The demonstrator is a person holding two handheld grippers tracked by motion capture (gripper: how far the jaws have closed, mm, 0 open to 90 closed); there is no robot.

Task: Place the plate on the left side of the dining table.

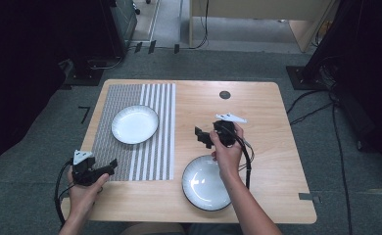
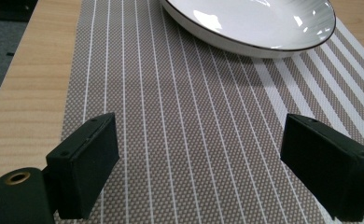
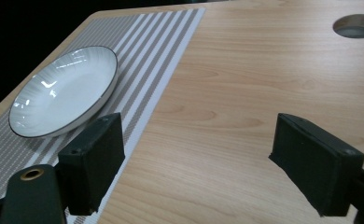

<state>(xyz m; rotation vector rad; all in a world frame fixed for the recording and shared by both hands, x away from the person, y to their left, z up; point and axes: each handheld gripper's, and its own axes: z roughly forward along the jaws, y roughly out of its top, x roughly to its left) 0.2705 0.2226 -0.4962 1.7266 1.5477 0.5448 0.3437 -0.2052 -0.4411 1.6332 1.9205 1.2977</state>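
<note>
both pairs of jaws stand wide apart and hold nothing. seen in its own view, the left gripper (image 2: 199, 163) has its 2 black jaws spread to either side with only the striped placemat (image 2: 180, 140) showing between them, and whether the pads touch the mat or hang just above it cannot be told. ahead of those jaws, well apart from them, a white plate with a thin dark rim (image 2: 255, 23) sits on the mat. from the high view, the left gripper (image 1: 111, 165) is held in the person's left hand (image 1: 83, 188) at the near left corner of the wooden table (image 1: 272, 147), its jaws over the near edge of the mat and aimed to the right. the right gripper (image 1: 202, 135) is held in the right hand (image 1: 226, 152) near the table's middle, just beyond a 2nd white plate (image 1: 201, 183) that rests on bare wood at the near edge; the hand and forearm partly cover that plate's right side. in the right gripper view, the gripper's (image 3: 196, 163) jaws are likewise spread wide over bare wood, pointing toward the mat's edge and the far plate, and touching neither. a round dark hole (image 1: 225, 95) is set in the tabletop at the far side.
</note>
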